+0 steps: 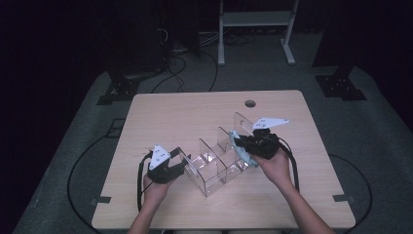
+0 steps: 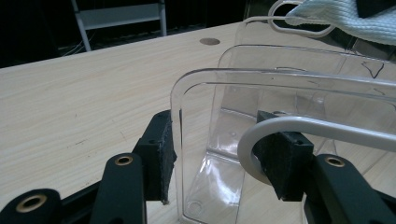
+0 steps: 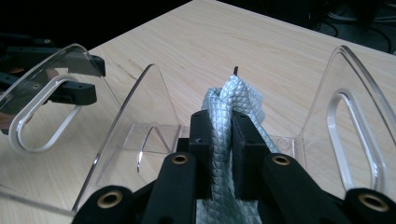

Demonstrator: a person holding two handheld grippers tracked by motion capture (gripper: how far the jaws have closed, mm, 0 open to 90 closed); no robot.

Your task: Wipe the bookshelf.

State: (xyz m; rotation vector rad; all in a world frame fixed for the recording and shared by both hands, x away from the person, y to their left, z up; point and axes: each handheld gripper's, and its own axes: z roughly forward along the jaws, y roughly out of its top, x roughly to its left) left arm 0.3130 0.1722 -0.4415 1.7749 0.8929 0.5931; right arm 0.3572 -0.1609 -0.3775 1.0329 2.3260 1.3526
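A clear plastic rack (image 1: 214, 165) with several upright dividers stands on the wooden table (image 1: 170, 117), near the front middle. My left gripper (image 1: 181, 158) is shut on the rack's left end wall (image 2: 280, 77), one pad (image 2: 161, 154) on either side of it, beside the wall's white-rimmed handle slot (image 2: 299, 126). My right gripper (image 1: 242, 144) is shut on a light blue textured cloth (image 3: 233, 93) and holds it over the rack's right part, between two dividers (image 3: 140, 107). The cloth (image 2: 345, 18) hangs bunched from the jaws. Across the rack, the left gripper (image 3: 77, 79) straddles the end wall.
A round cable hole (image 1: 250, 103) sits near the table's far edge. Bare tabletop lies behind and to the left of the rack. Beyond the table stand a white metal frame (image 1: 253, 19) and black stands, with cables on the grey floor.
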